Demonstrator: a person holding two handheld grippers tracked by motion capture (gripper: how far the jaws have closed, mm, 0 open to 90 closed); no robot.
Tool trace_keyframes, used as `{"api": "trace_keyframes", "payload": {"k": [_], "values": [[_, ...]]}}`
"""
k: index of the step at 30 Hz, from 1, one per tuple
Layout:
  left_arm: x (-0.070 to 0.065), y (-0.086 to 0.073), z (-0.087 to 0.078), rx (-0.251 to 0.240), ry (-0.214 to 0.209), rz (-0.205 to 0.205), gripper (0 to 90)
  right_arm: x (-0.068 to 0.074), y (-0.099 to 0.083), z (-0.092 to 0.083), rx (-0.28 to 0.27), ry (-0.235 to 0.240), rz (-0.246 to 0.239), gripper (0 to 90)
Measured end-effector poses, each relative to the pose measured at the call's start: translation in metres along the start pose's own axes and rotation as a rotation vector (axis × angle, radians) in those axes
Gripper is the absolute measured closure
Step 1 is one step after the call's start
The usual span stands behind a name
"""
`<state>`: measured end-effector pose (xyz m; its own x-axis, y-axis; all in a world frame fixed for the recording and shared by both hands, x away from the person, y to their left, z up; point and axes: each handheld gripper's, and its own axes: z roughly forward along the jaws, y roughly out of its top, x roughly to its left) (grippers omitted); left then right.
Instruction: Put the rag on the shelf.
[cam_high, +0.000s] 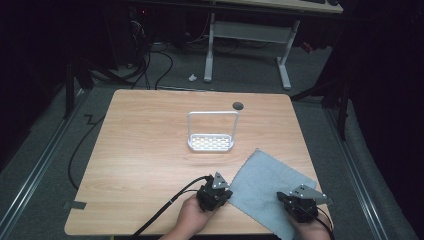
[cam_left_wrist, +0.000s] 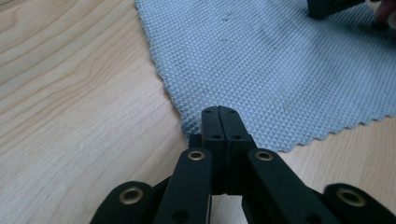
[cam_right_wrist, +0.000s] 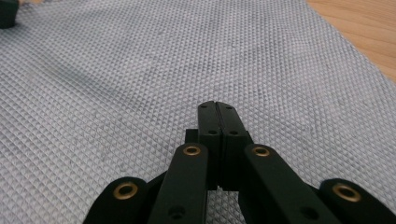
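Centrally on the wooden table (cam_high: 145, 150) stands a white wire rack (cam_high: 211, 133), with a perforated base and a tall hoop handle, upright, well apart from both grippers. Behind it, near the far edge, a dark round grommet hole (cam_high: 238, 105) sits in the tabletop. Nothing lies between the grippers and the cloth.

Grey cloth (cam_high: 267, 185): spread flat at the near right of the table, turned at an angle, its near corner reaching the table edge. Fine diamond-waffle weave, pinked zigzag edge, a few faint dark smudges on the surface.

Left gripper (cam_left_wrist: 219, 114): jaws pressed together, tips at the cloth's left edge; whether they pinch the hem cannot be told. No earlier view to compare.

Right gripper (cam_right_wrist: 218, 109): jaws together, tips resting over the cloth's near right part; no fold is seen between them. A hand holds each gripper at the table's near edge.
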<state>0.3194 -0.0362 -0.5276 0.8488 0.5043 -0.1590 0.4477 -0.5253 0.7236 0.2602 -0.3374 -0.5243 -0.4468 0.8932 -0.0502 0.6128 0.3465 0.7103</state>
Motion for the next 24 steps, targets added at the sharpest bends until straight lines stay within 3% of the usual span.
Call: {"api": "trace_keyframes", "payload": {"k": [4,5,7,8,11,13,15,20,24], "values": [[-0.002,-0.015,-0.018,0.015,0.013,0.026,90.0,0.008,0.005,0.005,-0.003,0.025,-0.014,89.7],[-0.002,-0.02,-0.023,0.017,0.018,0.031,90.0,0.018,0.01,0.009,-0.003,0.036,-0.045,89.1],[-0.001,-0.029,-0.033,0.015,0.024,0.03,90.0,0.022,0.013,0.011,-0.003,0.036,-0.062,88.9],[0.001,-0.04,-0.044,0.008,0.033,0.015,89.9,0.033,0.019,0.016,-0.001,0.046,-0.096,86.4],[0.004,-0.051,-0.057,0.004,0.048,-0.002,90.0,0.036,0.023,0.015,-0.022,0.058,-0.092,86.4],[0.006,-0.06,-0.066,-0.001,0.052,-0.02,89.9,0.035,0.024,0.012,-0.044,0.037,-0.078,86.5],[0.003,-0.069,-0.075,-0.003,0.06,-0.041,89.9,0.027,0.019,0.009,-0.027,0.001,-0.051,86.8],[0.003,-0.07,-0.078,-0.004,0.051,-0.057,89.8,0.017,0.013,0.011,0.007,-0.02,-0.008,87.5],[0.022,-0.049,-0.068,-0.048,0.055,-0.085,89.4,0.017,0.015,0.013,0.005,-0.019,-0.016,88.2]]}}
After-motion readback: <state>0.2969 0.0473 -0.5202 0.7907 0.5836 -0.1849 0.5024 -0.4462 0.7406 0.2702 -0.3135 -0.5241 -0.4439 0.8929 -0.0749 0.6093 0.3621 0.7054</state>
